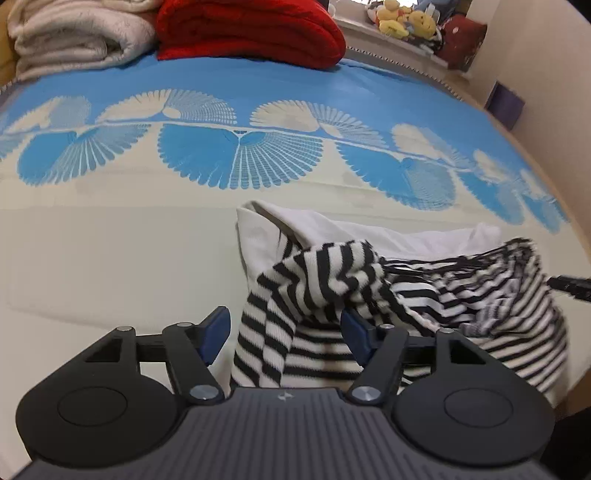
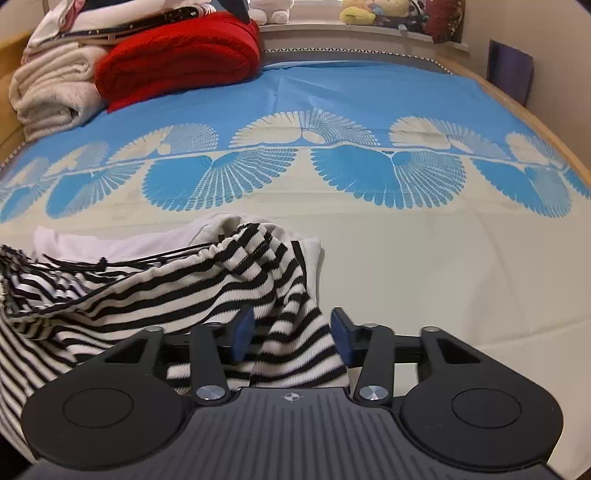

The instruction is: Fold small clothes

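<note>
Your two grippers hang over a striped top point(image 1: 332, 288) bunched on a bedspread point(image 1: 110, 258), its white lining turned up behind the black-and-white folds. Your left gripper point(image 1: 286, 332) stands with its jaws wide apart; a striped sleeve end lies in the gap, clear of the blue pad on the left, while the cloth drapes over the pad on the right, so you grip nothing there. Your right gripper point(image 2: 291, 334) is parted about halfway, and the other sleeve end hangs between its blue pads, close to both; the cloth looks loose rather than pinched. In the right wrist view the top point(image 2: 155, 291) spreads away to the left, crumpled, with a thin black cord running across its upper edge. The garment sits on the cream part of the bedspread point(image 2: 443, 277), short of the band of blue fan shapes. At the far end lie a folded red blanket point(image 1: 251, 29) and, beside it, a cream blanket point(image 1: 74, 37), with soft toys point(image 1: 404, 18) on the ledge beyond.
</note>
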{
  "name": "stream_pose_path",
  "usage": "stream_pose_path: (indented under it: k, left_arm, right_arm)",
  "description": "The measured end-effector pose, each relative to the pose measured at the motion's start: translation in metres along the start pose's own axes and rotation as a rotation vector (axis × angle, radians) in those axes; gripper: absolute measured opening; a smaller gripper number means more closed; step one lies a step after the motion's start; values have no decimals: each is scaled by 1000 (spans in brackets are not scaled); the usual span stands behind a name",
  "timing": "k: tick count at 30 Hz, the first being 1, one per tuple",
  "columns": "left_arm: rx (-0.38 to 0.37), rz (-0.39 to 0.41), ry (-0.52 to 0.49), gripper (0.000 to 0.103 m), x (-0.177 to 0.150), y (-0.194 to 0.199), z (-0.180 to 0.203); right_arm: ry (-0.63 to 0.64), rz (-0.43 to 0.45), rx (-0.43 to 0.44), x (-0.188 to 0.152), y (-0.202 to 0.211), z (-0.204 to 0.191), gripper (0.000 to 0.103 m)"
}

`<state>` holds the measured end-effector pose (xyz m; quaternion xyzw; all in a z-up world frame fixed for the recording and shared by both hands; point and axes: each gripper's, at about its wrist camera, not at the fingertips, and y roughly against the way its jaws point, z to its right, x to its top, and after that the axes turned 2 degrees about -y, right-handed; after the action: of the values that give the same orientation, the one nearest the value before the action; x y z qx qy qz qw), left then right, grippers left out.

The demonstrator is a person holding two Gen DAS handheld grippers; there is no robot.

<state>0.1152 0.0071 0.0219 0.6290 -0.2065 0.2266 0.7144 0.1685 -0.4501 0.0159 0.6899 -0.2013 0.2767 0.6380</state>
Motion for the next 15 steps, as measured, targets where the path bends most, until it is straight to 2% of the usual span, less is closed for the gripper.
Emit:
stream_pose_path:
  k: [4,9,10,11,12,13,14,15]
  left_arm:
    - [29,-19,-58,71,8,-18,16]
    - [60,14,-119,69,20,-34,30]
    - [62,24,-122,58,23,-37,31]
    - [53,28,-122,31,26,-39,31]
    - [37,26,-118,15,29,-42,29]
    - [29,26,-116,3,33,-44,27]
    - [43,44,-119,3,36,-42,25]
    - [74,80,-115,3,40,-39,21]
  right_arm:
    - [52,7,-41,6,-20,-9,50]
    - [112,15,-44,15,-40,-21,50]
    - [124,13,-29,17,-44,-24,50]
    - [134,12,-15,18,-46,-27,49]
    - [150,11,0,20,-49,-30,48]
    - [166,9,17,22,-52,-33,33]
    - [173,8,35,24,-55,-35,4]
    - [172,15,45,27,-56,-36,4]
